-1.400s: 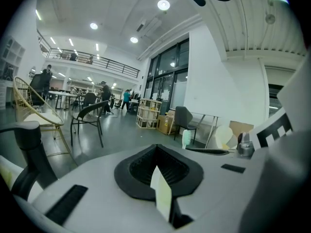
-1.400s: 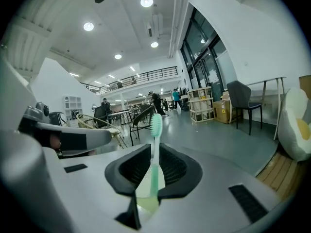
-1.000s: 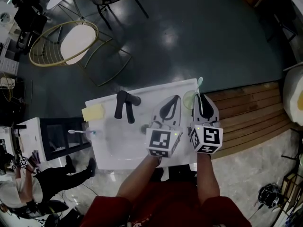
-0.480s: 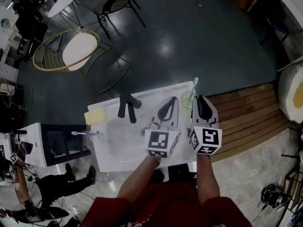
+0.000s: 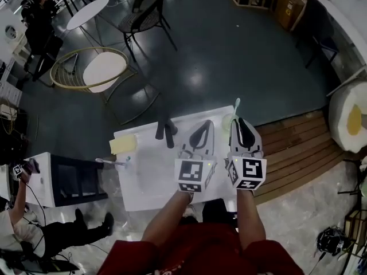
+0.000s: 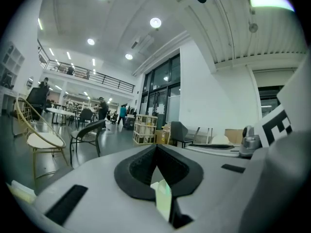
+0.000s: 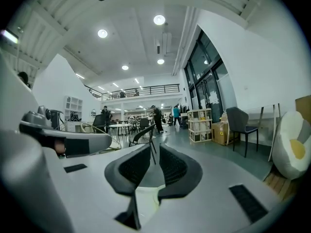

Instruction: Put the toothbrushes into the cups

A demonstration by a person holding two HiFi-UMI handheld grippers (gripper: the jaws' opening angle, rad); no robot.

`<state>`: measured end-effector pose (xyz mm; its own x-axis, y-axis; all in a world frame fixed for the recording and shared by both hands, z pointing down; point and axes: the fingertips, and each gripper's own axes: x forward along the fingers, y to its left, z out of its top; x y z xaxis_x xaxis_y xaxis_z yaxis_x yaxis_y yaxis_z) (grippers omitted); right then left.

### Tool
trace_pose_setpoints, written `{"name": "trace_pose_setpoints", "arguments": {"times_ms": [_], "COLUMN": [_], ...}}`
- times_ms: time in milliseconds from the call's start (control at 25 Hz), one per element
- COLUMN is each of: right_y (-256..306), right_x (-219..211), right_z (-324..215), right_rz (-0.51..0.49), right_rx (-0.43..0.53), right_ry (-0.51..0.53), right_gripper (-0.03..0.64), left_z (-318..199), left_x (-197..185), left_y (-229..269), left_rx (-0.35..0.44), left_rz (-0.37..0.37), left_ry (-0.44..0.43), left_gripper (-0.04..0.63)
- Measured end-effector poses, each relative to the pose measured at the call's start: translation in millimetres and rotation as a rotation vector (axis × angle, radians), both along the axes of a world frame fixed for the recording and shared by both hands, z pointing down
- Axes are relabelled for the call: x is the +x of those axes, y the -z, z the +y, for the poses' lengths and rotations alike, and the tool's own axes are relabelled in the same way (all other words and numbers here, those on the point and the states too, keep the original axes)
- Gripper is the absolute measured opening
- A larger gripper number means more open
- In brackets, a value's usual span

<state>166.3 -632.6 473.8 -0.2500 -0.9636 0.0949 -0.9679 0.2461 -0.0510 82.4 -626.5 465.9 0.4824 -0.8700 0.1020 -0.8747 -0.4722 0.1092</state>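
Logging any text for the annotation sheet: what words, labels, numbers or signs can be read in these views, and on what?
No readable text in any view.
Cubes on the left gripper and right gripper: square black-and-white marker patterns, not letters.
Cardboard box: any print too small to read.

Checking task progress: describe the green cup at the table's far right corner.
The cup looks pale green and translucent, upright at the far right corner of the white table. One toothbrush stands in it, head up. The right gripper sits close beside it; contact is unclear.
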Motion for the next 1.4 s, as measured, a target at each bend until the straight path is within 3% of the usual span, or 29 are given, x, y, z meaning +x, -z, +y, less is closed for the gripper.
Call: {"name": "trace_pose_setpoints", "arguments": {"times_ms": [760,1400], "right_y": [95,121], "right_x": [-73,-101], "right_z": [117,179], "right_rz": [0.075,0.082], "right_rx": [0.186,0.252], "right_ry": [-0.029,-0.030], "right_gripper": [0.052,0.028], "left_z": [102,155], "left_x": [-73,-99], "left_y": [79,97], "left_rx": [0.174,0.217], "left_rz": [0.002,0.024], "left_ry": [-0.030,-0.049], "left_gripper": [0.028,0.028]}}
